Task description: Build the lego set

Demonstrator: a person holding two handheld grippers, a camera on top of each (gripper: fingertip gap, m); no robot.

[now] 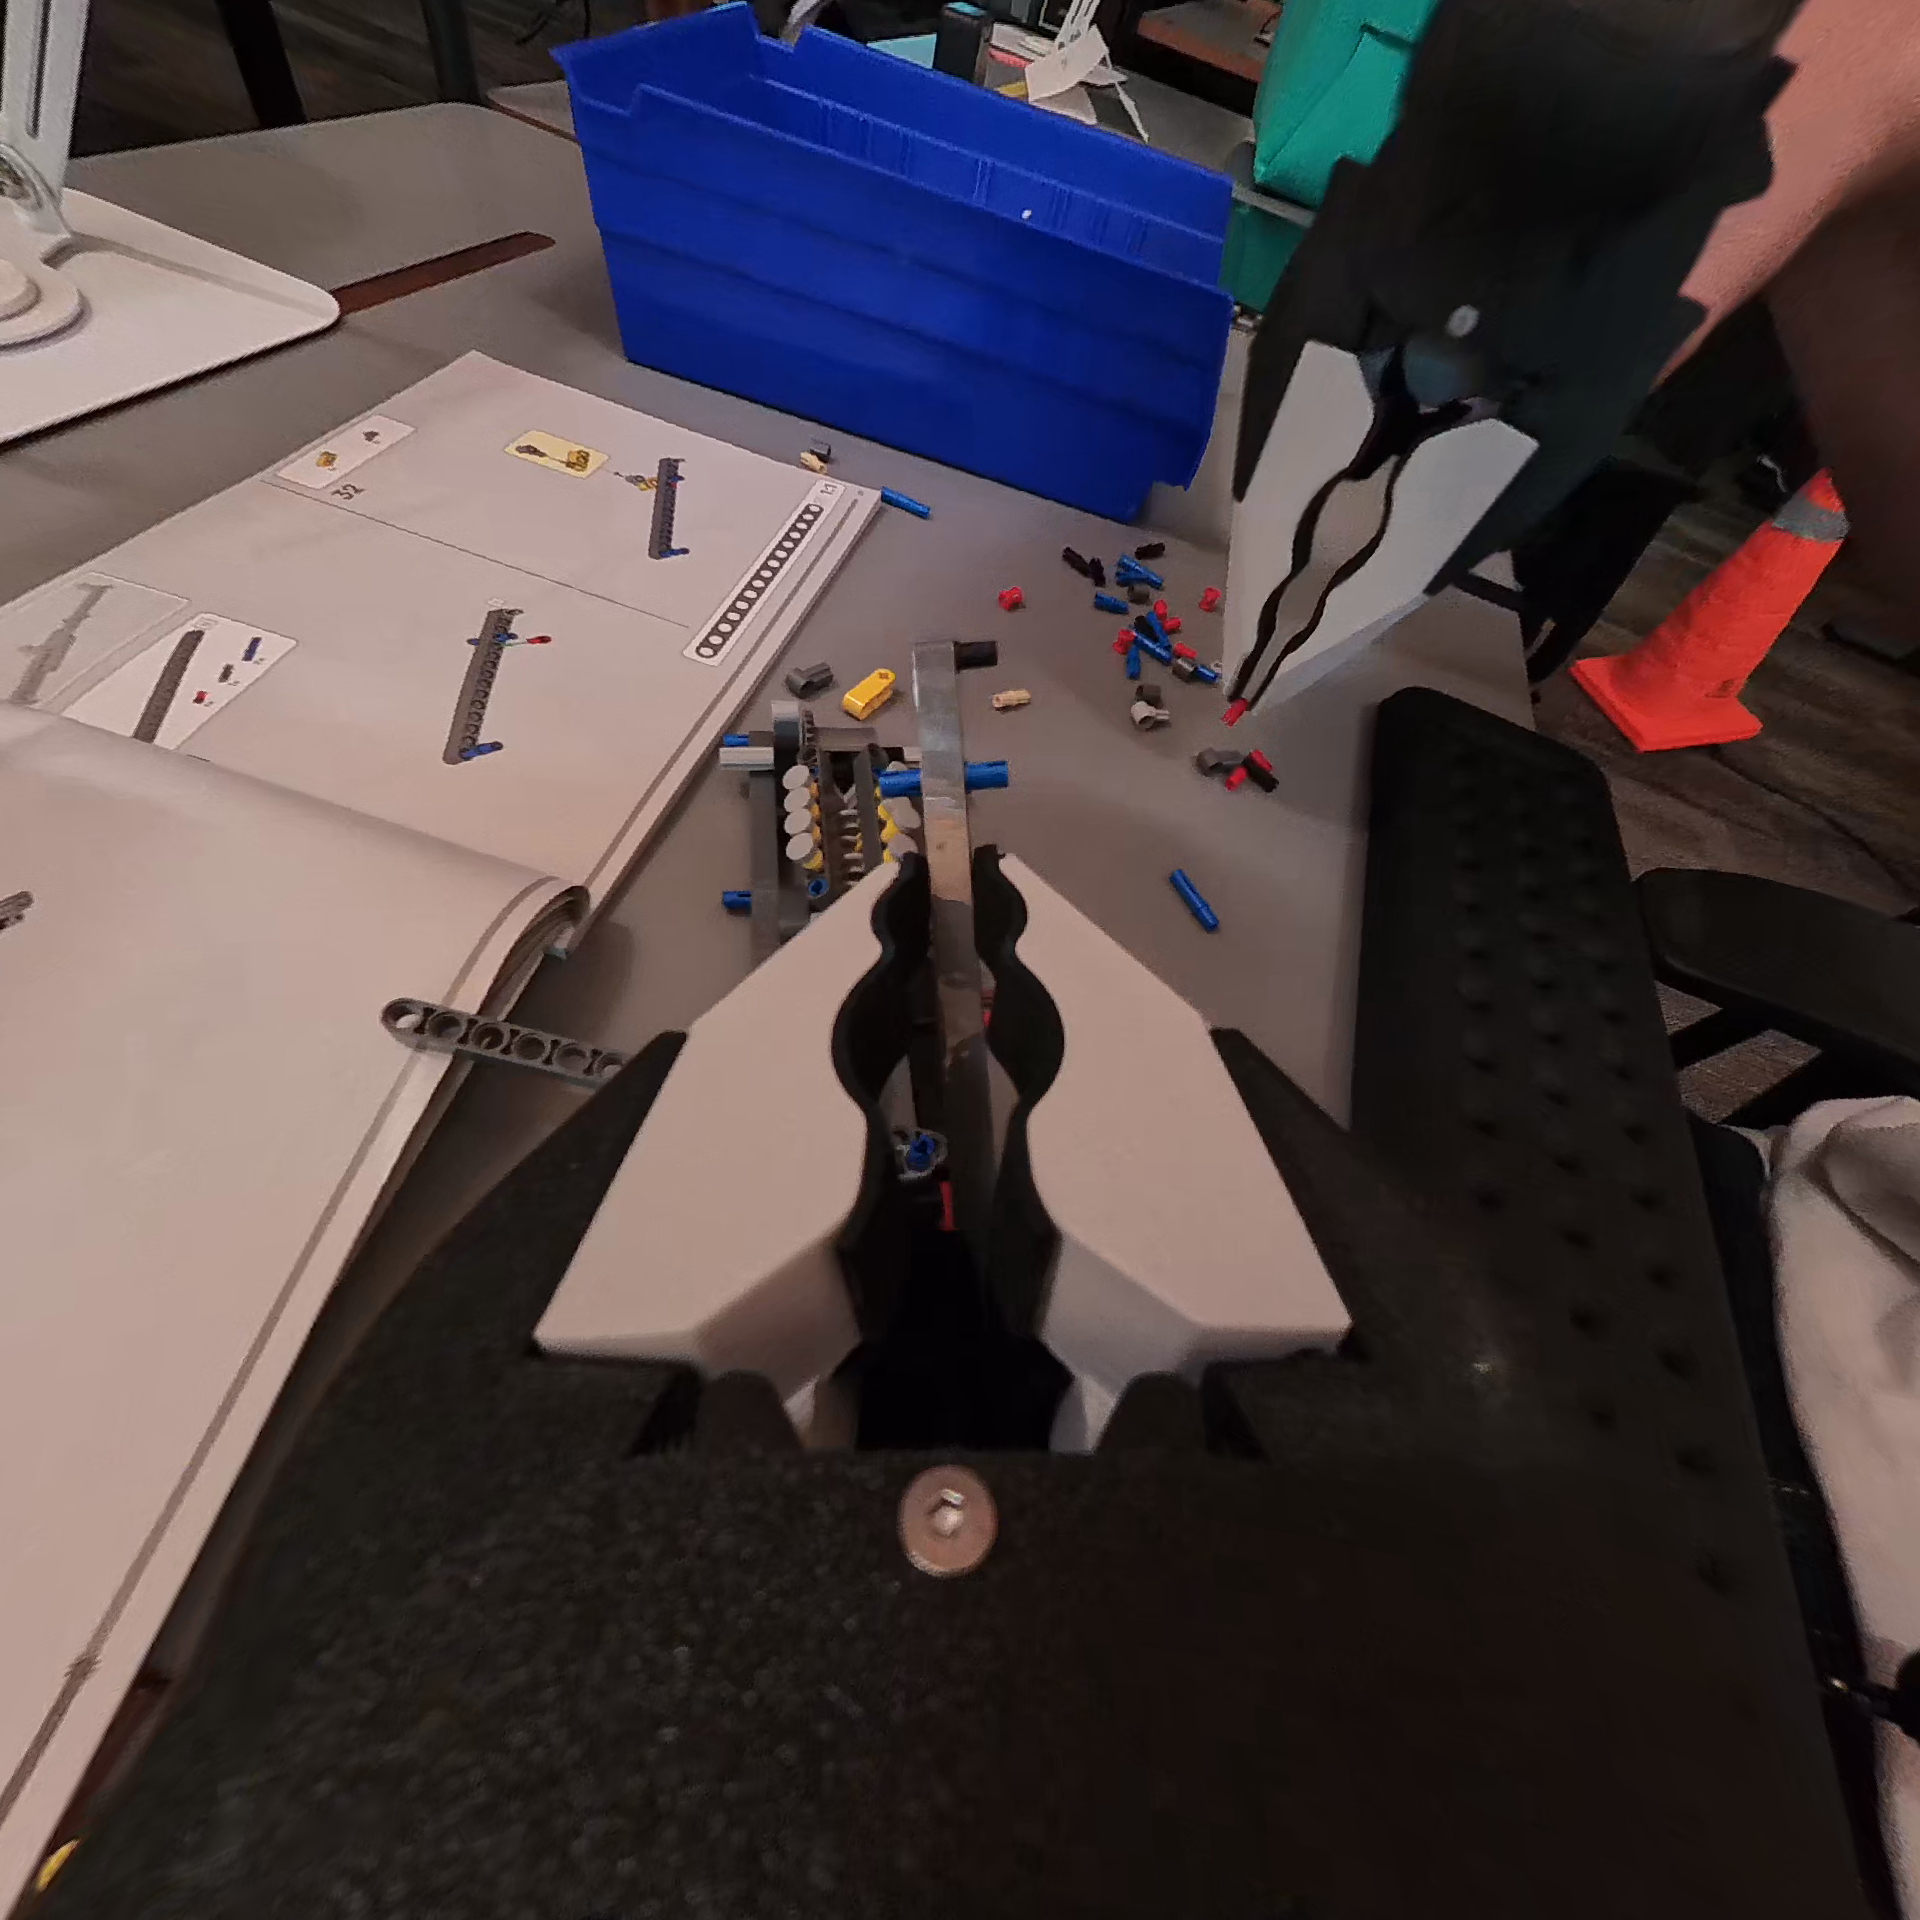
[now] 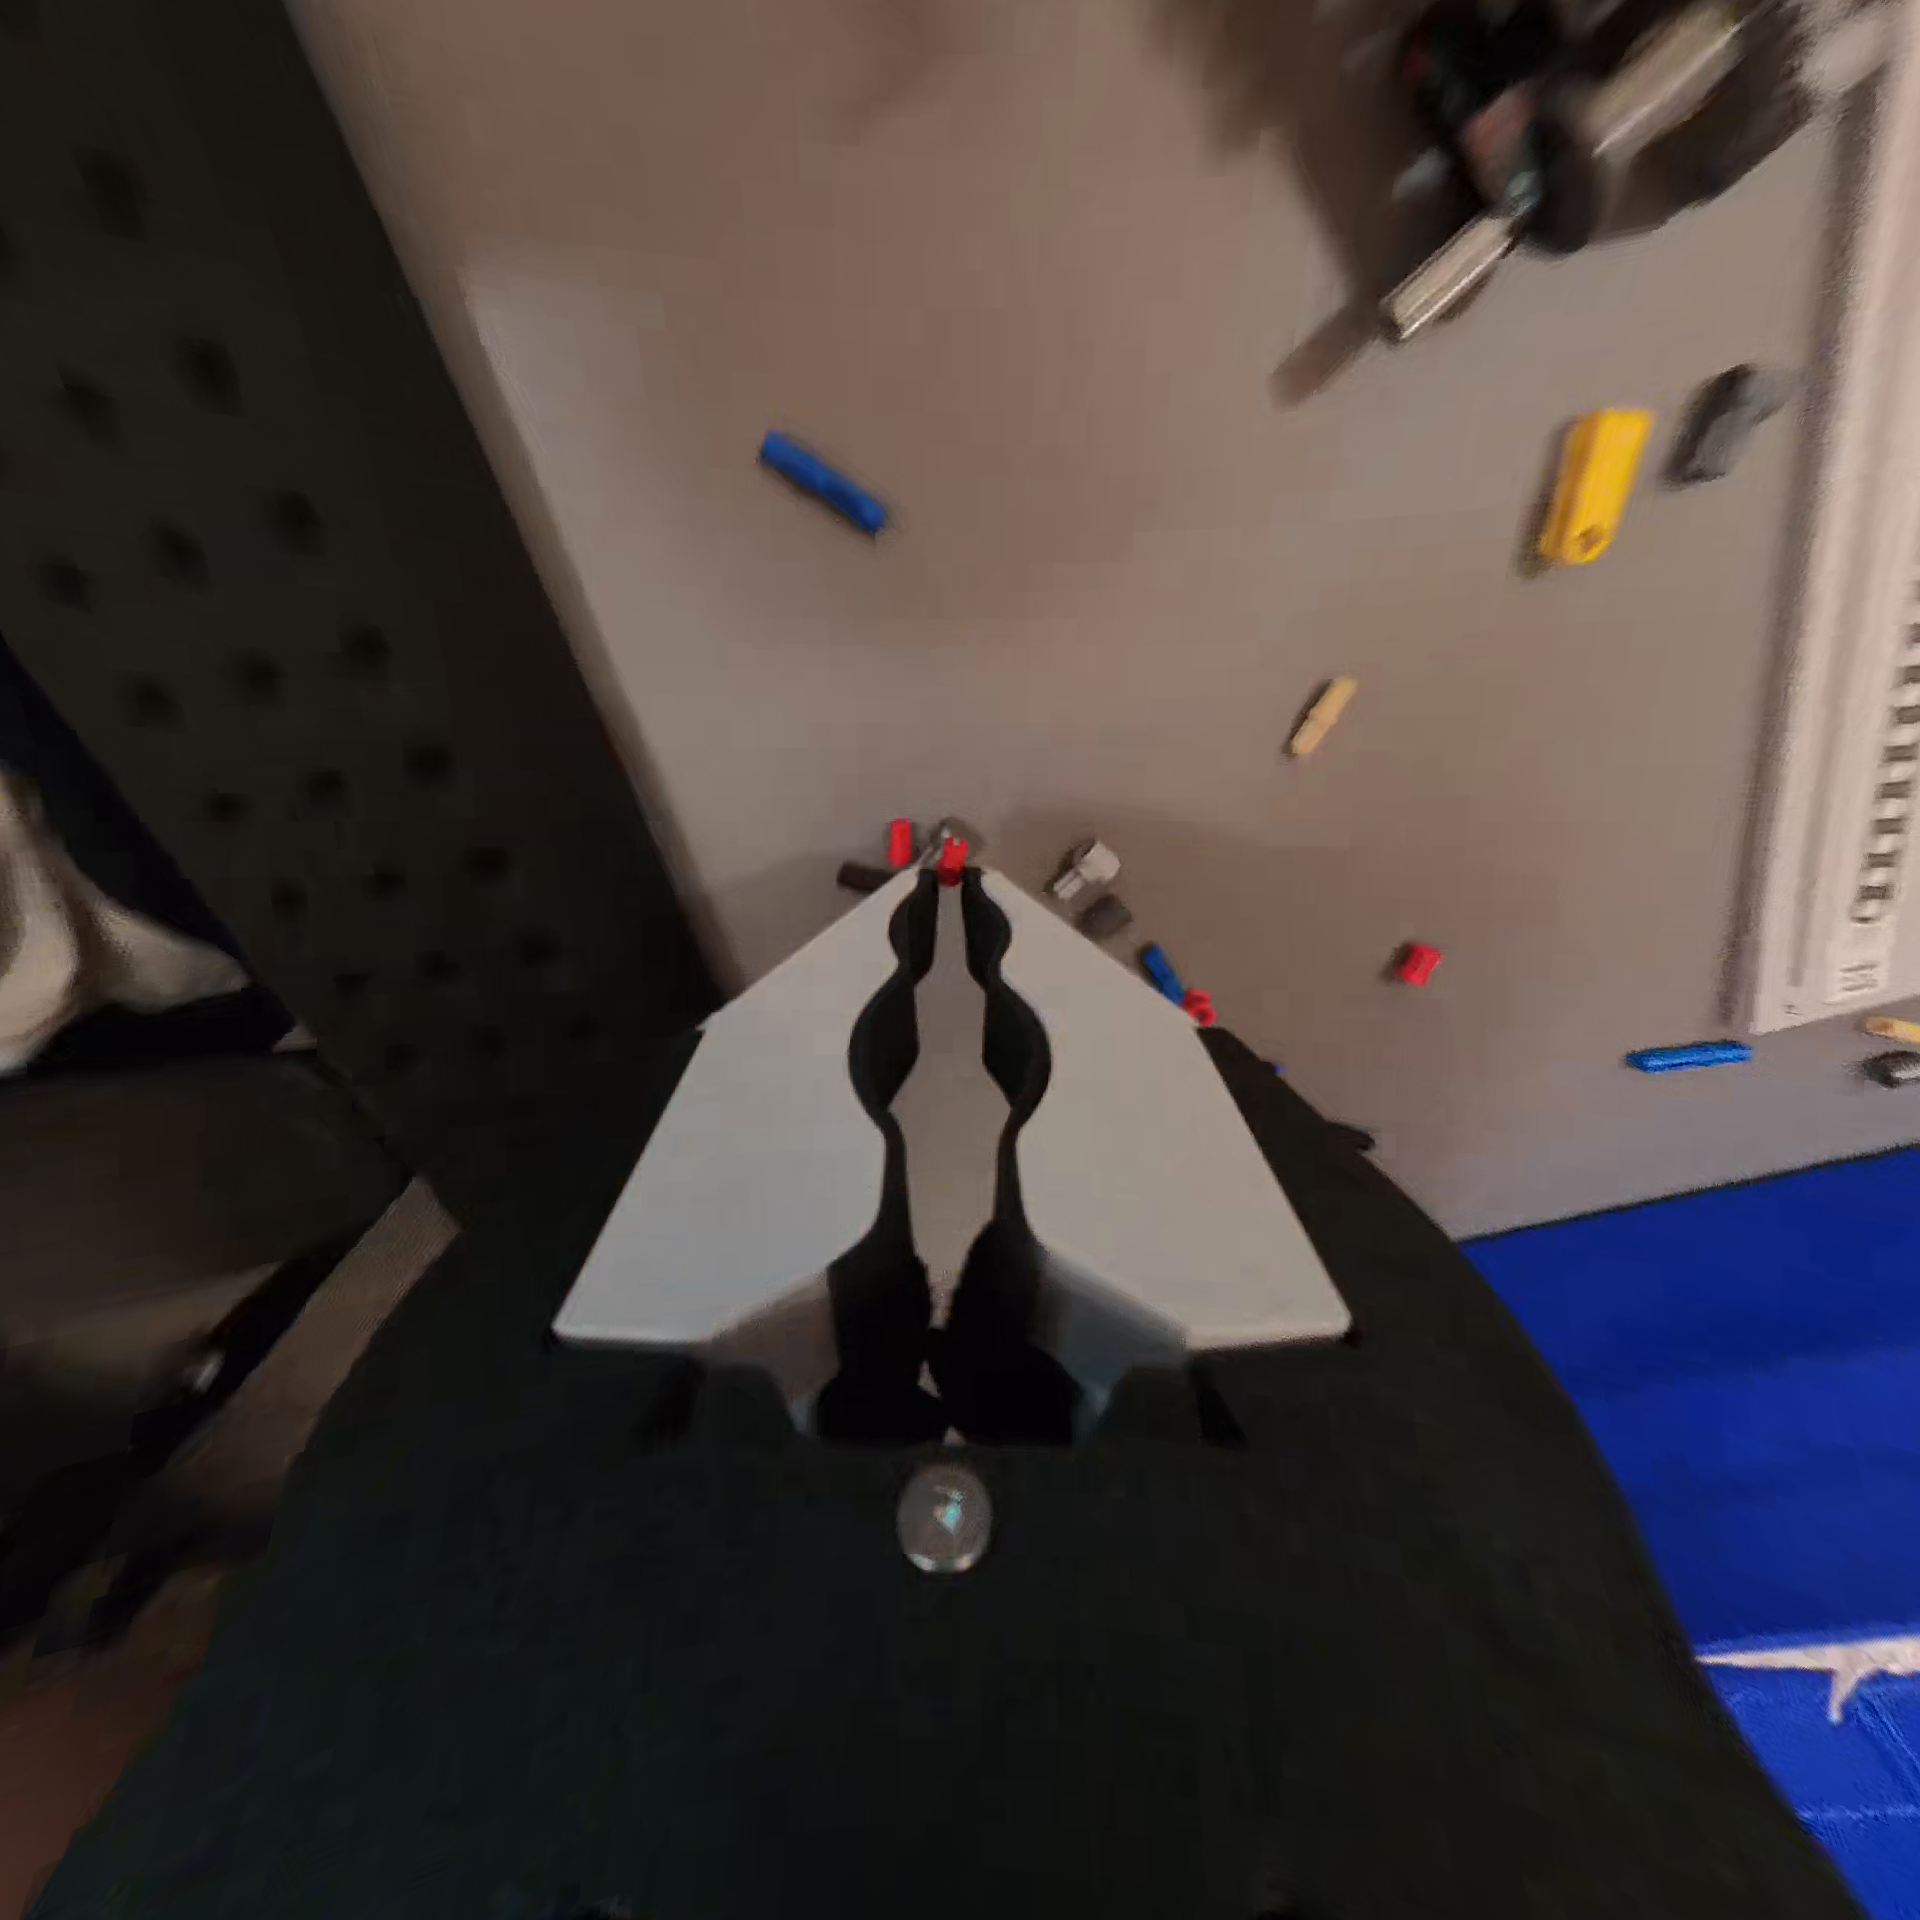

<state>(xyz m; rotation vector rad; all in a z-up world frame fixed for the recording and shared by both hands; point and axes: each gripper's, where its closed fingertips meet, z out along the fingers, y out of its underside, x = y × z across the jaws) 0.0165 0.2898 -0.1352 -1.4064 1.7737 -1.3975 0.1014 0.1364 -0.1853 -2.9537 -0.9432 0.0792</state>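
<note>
My left gripper (image 1: 948,868) is shut on a long grey beam (image 1: 943,758) that sticks out forward, with a blue pin (image 1: 940,777) through it and a black pin at its far end. A grey, yellow and white sub-assembly (image 1: 821,816) lies on the table under the beam. My right gripper (image 2: 948,876) is shut on a small red pin (image 2: 950,858) at its tips. In the left wrist view the right gripper (image 1: 1238,707) is at the right, tips down by the table with the red pin (image 1: 1234,713).
An open instruction booklet (image 1: 416,665) lies left, a loose grey beam (image 1: 499,1037) at its edge. Blue bins (image 1: 894,270) stand at the back. Small red, blue and black pins (image 1: 1148,623) are scattered. A black perforated chair back (image 1: 1517,1039) is right, with an orange cone (image 1: 1725,623) beyond. Some 20 centimeters of space lies between my two pairs of fingers.
</note>
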